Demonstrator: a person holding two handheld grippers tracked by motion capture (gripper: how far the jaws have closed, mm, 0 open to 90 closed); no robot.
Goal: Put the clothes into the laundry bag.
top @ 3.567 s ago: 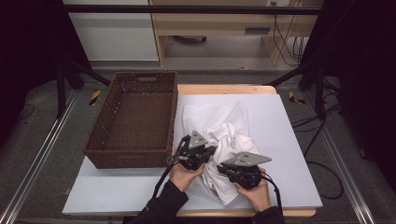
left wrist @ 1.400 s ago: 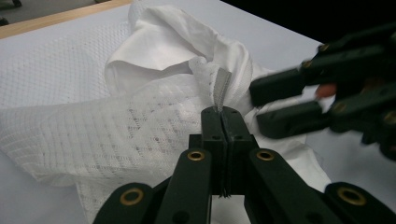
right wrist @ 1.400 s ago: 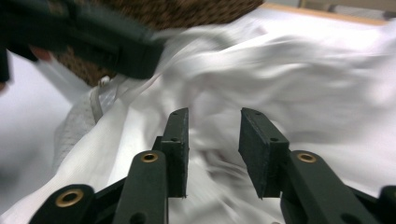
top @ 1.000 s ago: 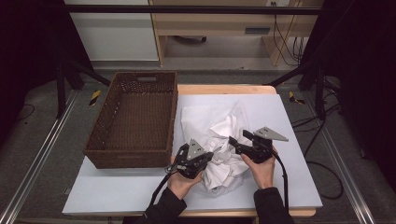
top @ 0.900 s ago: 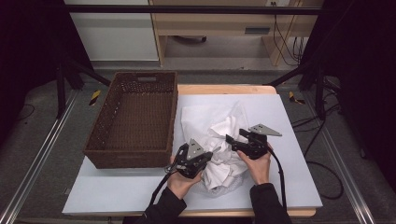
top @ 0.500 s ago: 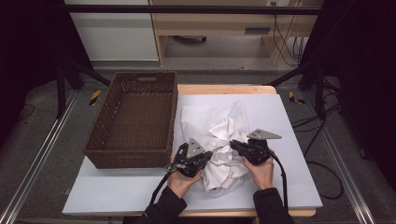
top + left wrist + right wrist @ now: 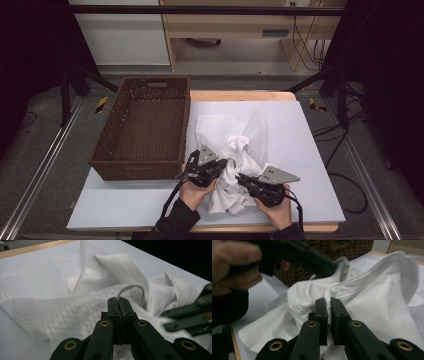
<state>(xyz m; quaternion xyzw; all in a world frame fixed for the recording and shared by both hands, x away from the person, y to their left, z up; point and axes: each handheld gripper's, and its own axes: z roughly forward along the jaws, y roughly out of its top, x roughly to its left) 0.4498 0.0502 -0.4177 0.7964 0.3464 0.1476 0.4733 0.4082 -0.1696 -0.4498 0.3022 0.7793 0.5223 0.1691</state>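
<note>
Moved nearer, the right hand-held gripper [image 7: 243, 179] has just clamped a fold of the white cloth [image 7: 235, 150].

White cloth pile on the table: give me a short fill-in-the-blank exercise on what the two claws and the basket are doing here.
1. The left claw is shut on a thin grey ____ that loops out of the mesh fabric.
2. The right claw is shut on a fold of the ____ cloth.
3. The brown wicker basket beside the cloth holds ____.
4. In the high view, the basket stands to the ____ of the cloth.

Missing words: cord; white; nothing; left
</note>
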